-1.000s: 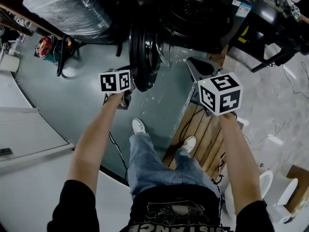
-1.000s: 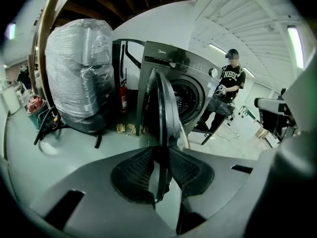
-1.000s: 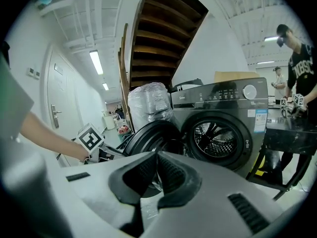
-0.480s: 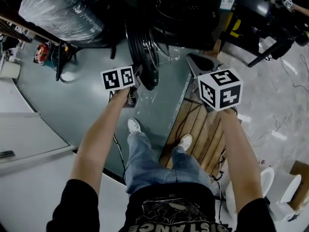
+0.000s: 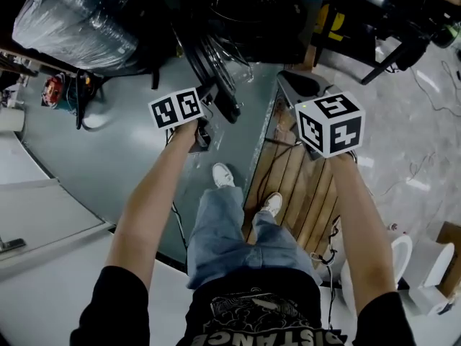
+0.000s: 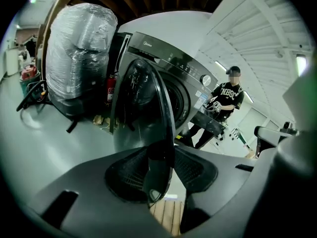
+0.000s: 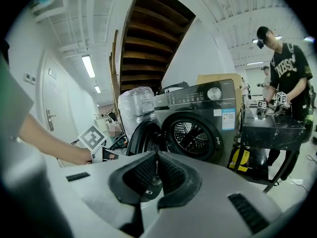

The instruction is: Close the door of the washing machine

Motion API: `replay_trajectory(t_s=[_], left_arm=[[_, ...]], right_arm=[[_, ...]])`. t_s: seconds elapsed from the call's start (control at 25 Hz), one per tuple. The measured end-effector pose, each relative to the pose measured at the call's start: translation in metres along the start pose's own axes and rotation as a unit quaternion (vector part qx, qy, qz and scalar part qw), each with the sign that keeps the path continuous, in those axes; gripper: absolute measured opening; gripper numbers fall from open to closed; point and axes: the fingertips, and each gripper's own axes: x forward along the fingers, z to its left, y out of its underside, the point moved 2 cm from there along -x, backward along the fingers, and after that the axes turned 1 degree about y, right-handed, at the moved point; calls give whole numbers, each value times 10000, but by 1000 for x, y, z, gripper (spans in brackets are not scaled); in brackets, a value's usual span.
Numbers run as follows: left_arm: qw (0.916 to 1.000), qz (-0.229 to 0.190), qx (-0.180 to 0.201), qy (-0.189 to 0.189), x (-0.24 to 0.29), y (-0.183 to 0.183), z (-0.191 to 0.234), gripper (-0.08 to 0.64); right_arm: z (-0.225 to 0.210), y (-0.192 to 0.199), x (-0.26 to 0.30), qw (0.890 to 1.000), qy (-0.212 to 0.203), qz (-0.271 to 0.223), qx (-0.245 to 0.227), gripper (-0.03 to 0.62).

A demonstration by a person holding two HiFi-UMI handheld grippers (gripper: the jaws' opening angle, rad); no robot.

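Your left tongs were opening around the door edge to push it shut; your right tongs were clenched, empty.

Plastic-wrapped bundle on grey floor, red fire extinguisher just beside it, wooden slat pallet, underside of wooden staircase, person in black T-shirt at black counter, white door
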Motion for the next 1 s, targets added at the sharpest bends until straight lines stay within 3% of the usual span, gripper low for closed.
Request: replay_trajectory(t_s=[0.68,1.0], left_arm=[[9980,-166,-305,527,68,-13,-68,224],[9968,-268,-582,467,94,-25,-92,233]], right_arm=[[-53,-1,3,9992,401,78,16,23],[-71,-8,13,9987,487,66,118,23]])
